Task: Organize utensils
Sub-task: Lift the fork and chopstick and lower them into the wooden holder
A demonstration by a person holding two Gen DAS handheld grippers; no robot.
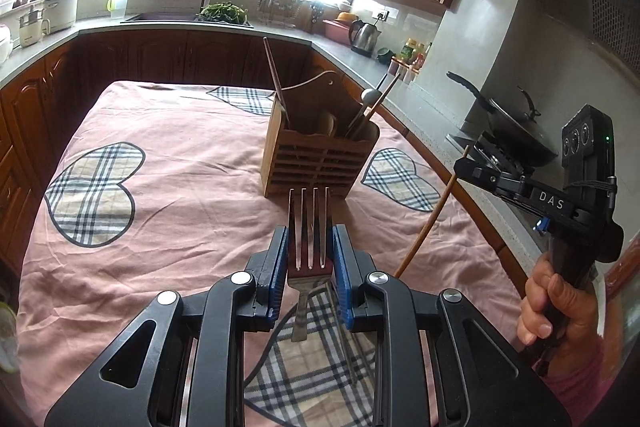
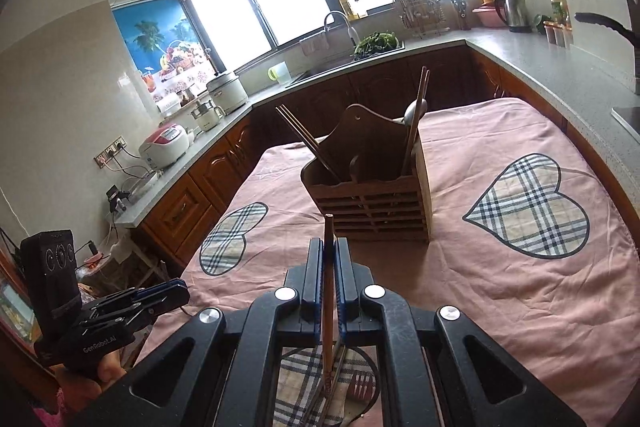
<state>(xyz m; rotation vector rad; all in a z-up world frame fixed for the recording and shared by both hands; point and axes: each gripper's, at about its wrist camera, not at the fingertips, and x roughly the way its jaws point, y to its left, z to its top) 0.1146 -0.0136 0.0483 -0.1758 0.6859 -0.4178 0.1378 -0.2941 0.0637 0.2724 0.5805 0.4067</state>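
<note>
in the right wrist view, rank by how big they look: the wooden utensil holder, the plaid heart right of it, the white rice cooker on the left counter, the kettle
As they look, largest first:
1. plaid heart
2. wooden utensil holder; close to the heart, so that order is unsure
3. white rice cooker
4. kettle; farthest from the camera, so it looks smallest

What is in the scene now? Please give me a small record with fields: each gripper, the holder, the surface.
left gripper: shut on fork, tines pointing up
right gripper: shut on brown chopstick, near upright
holder: slatted wooden box, stands beyond both grippers, already holds chopsticks and a spoon
surface: pink cloth with plaid hearts
left on cloth: more utensils under the right gripper
</note>
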